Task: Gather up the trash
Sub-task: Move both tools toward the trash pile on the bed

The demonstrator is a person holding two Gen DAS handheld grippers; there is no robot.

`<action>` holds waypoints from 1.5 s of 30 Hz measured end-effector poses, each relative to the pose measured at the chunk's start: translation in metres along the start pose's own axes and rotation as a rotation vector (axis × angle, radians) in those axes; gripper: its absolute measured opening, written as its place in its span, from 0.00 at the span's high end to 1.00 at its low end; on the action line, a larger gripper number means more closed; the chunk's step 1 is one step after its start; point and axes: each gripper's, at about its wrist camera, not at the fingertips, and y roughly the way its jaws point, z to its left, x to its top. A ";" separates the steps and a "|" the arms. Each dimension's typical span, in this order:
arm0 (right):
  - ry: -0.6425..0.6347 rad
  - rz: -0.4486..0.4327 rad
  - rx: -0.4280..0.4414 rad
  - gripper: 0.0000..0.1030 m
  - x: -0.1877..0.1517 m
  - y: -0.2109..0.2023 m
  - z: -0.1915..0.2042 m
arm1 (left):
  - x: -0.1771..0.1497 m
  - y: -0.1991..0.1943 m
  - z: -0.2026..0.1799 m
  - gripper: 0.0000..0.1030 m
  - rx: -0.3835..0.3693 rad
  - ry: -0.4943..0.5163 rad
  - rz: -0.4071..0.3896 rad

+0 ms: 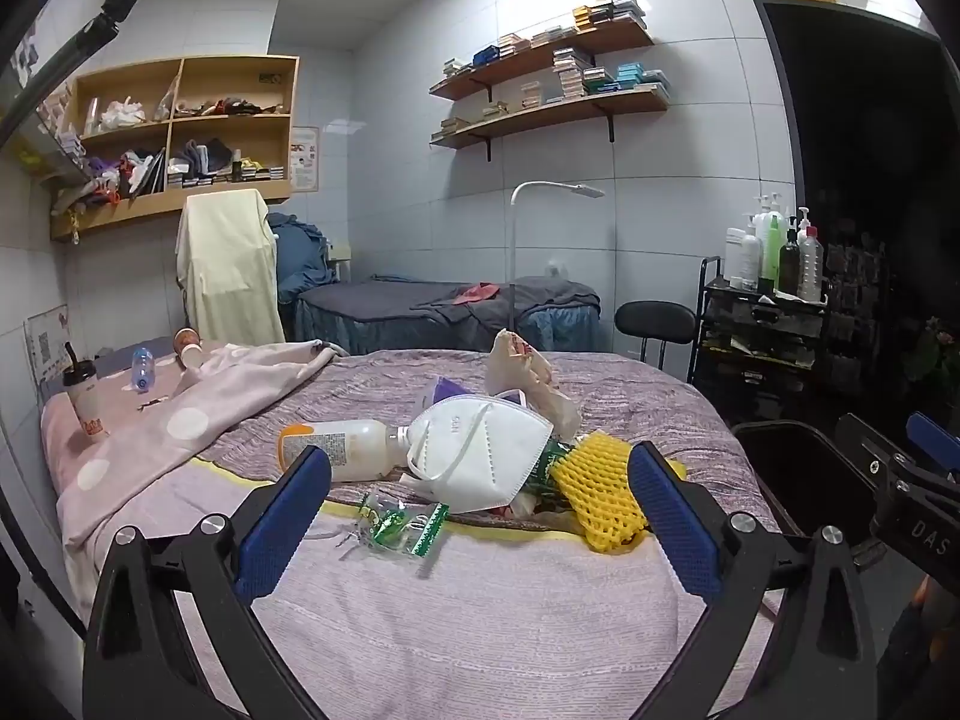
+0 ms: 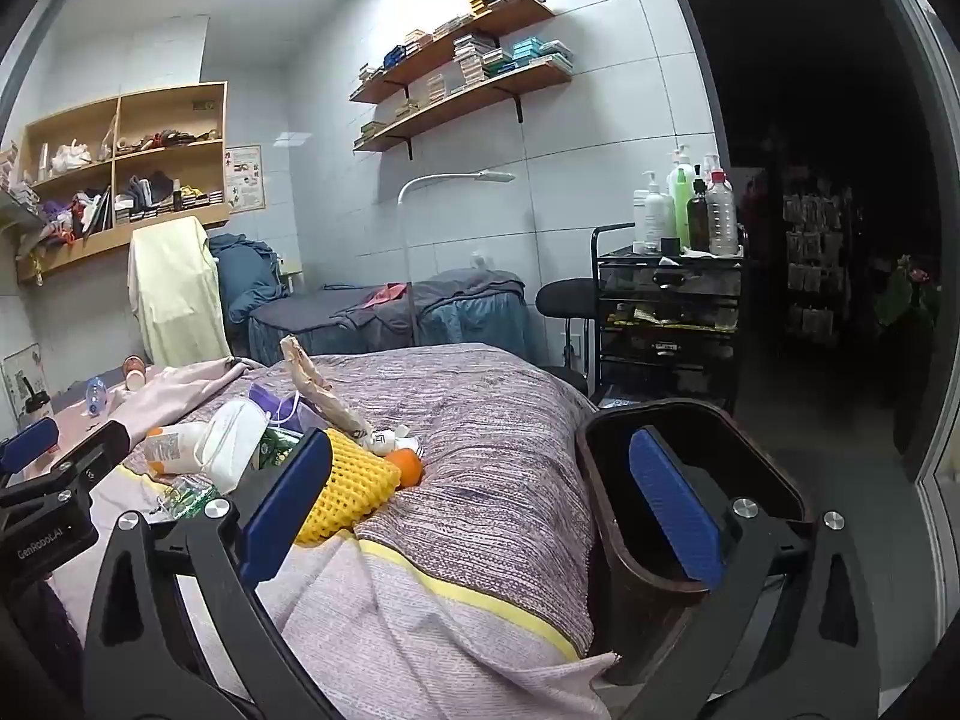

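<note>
A heap of trash lies on the bed: a white face mask [image 1: 480, 450], an empty plastic bottle [image 1: 342, 450], yellow foam fruit netting [image 1: 600, 489], green wrappers [image 1: 402, 525] and a crumpled paper bag [image 1: 528, 378]. My left gripper [image 1: 480, 510] hovers open just before the heap, nothing between its blue pads. In the right wrist view the netting [image 2: 354, 480] lies beside an orange [image 2: 408, 465], with the mask [image 2: 231, 441] further left. My right gripper [image 2: 480, 498] stands open over the bed's corner, its right finger in front of a dark brown bin [image 2: 624, 540].
At the bed's far left stand a lidded cup [image 1: 84, 396], a small clear bottle [image 1: 143, 369] and a tipped paper cup [image 1: 187, 348] by a pink spotted blanket [image 1: 198, 414]. A black trolley with bottles [image 2: 672, 312], a stool [image 2: 564, 300] and another bed [image 1: 444, 306] lie behind.
</note>
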 end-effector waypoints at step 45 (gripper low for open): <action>-0.020 0.015 0.014 0.05 -0.002 0.000 0.005 | -0.004 -0.005 0.008 0.06 -0.014 -0.002 0.020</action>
